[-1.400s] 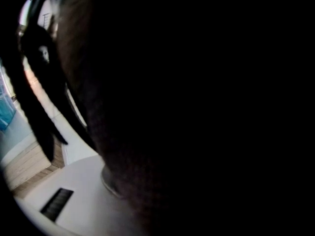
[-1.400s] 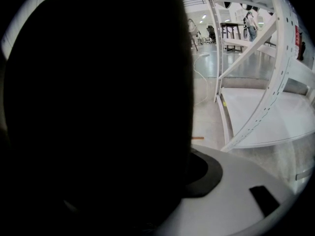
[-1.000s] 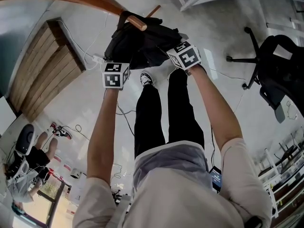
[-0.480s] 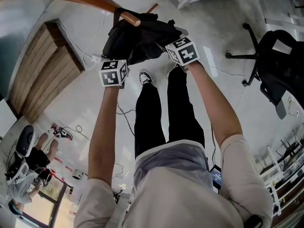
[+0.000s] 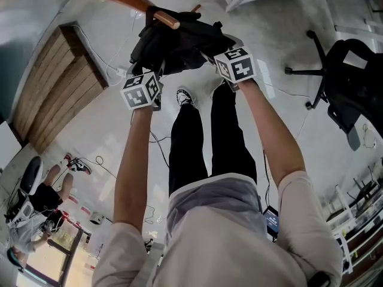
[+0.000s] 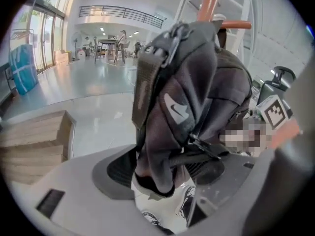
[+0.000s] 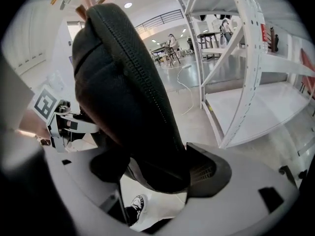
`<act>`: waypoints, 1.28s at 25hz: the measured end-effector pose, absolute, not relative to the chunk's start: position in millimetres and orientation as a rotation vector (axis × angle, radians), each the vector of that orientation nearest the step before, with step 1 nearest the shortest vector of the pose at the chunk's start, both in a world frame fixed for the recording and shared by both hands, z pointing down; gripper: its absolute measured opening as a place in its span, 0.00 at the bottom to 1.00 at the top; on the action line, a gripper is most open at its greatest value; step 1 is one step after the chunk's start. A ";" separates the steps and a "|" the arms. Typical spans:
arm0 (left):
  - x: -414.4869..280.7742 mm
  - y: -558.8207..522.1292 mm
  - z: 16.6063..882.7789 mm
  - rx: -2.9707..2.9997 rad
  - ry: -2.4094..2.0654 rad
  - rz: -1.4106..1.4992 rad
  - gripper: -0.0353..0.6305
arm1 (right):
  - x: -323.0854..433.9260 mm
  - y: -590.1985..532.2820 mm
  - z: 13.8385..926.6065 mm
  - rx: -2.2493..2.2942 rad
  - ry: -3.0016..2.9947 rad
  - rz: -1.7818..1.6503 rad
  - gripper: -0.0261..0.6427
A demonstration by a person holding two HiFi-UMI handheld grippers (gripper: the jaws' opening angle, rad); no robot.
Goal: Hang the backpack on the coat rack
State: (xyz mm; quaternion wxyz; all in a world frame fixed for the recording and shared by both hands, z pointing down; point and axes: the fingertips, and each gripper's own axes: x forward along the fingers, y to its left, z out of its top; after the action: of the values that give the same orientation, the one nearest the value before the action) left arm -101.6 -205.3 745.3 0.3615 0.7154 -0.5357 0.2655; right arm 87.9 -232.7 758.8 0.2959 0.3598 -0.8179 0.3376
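Observation:
A black backpack hangs by its top from a wooden peg of the coat rack. My left gripper is at its lower left and my right gripper at its lower right. In the left gripper view the bag's bottom hangs between the jaws of the left gripper, which are opening, with a gap showing at the left pad. In the right gripper view the zipped side fills the space between the jaws of the right gripper, which are also opening.
A wooden platform lies on the floor at left with cables beside it. A black office chair stands at right. A white metal shelf rises close on the right. A person sits at lower left.
Both marker cubes have tilted and drawn slightly away from the bag. The backpack has settled on the peg and hangs from it.

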 end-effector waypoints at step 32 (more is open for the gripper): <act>-82.0 -143.7 683.1 1.942 -1.278 0.686 0.27 | 96.5 -174.8 697.1 1.081 -2.152 0.965 0.49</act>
State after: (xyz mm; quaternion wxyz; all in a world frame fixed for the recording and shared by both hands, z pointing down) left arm -82.0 -143.7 683.1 0.3514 0.7501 -0.4937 0.2649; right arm 96.5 -174.8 697.1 0.2702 0.4013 -0.7985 0.3582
